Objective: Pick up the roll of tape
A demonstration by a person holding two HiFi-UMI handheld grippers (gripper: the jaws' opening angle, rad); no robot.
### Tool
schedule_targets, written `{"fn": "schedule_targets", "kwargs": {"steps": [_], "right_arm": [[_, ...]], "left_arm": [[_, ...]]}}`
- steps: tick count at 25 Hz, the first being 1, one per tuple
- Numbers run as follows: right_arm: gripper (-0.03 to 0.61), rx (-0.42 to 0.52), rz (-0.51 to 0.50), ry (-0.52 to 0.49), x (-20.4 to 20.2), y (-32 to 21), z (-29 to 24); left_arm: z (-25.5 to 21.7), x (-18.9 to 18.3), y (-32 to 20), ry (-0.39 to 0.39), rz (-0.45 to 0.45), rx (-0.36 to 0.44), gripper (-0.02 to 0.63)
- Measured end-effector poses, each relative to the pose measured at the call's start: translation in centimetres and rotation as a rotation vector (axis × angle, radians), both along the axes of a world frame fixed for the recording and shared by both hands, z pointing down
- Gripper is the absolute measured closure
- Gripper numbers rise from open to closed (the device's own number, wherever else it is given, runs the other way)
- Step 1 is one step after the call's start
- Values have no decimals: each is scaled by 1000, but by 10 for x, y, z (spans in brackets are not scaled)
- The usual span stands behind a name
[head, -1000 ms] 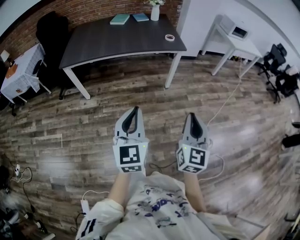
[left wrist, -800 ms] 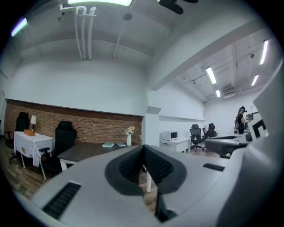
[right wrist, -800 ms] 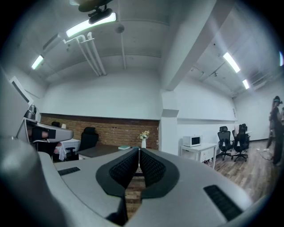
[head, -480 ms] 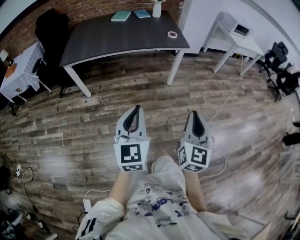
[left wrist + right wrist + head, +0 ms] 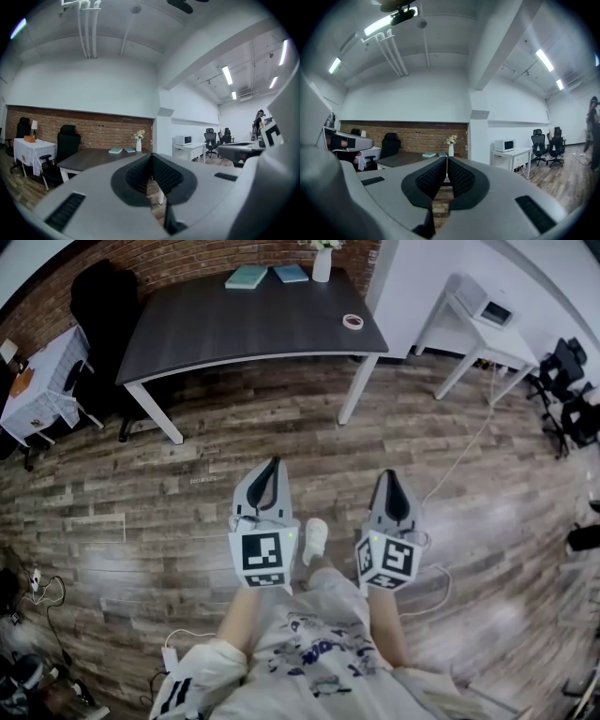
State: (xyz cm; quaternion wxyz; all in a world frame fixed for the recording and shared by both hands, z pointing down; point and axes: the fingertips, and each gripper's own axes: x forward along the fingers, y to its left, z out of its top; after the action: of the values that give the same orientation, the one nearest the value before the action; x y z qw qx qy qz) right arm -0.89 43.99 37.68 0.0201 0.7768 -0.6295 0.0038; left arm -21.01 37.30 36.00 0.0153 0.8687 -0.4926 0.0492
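Approach step: left gripper (image 5: 273,465) and right gripper (image 5: 391,476) were pressed together, empty. The small white tape roll (image 5: 352,322) sat well apart on the dark grey rectangular table (image 5: 244,326); next move probably needed walking closer.

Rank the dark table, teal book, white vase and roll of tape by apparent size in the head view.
1. dark table
2. teal book
3. white vase, only slightly bigger than the last
4. roll of tape
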Motion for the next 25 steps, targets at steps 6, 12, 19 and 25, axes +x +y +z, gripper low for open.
{"fn": "schedule_targets", "kwargs": {"steps": [6,12,19,25], "right_arm": [[566,27,-32,-17,43,-92,0],[566,21,-76,-3,90,-180,-15],[566,32,-97,7,138,-254,-29],[566,12,-96,-13,162,-298,-20]], "left_arm": [[-2,44,-85,-13,-17,21,612],[-15,95,-167,-15,-41,19,612],[-25,142,-236,-17,-56,23,612],[-22,166,-280,-30,-56,10,611]]}}
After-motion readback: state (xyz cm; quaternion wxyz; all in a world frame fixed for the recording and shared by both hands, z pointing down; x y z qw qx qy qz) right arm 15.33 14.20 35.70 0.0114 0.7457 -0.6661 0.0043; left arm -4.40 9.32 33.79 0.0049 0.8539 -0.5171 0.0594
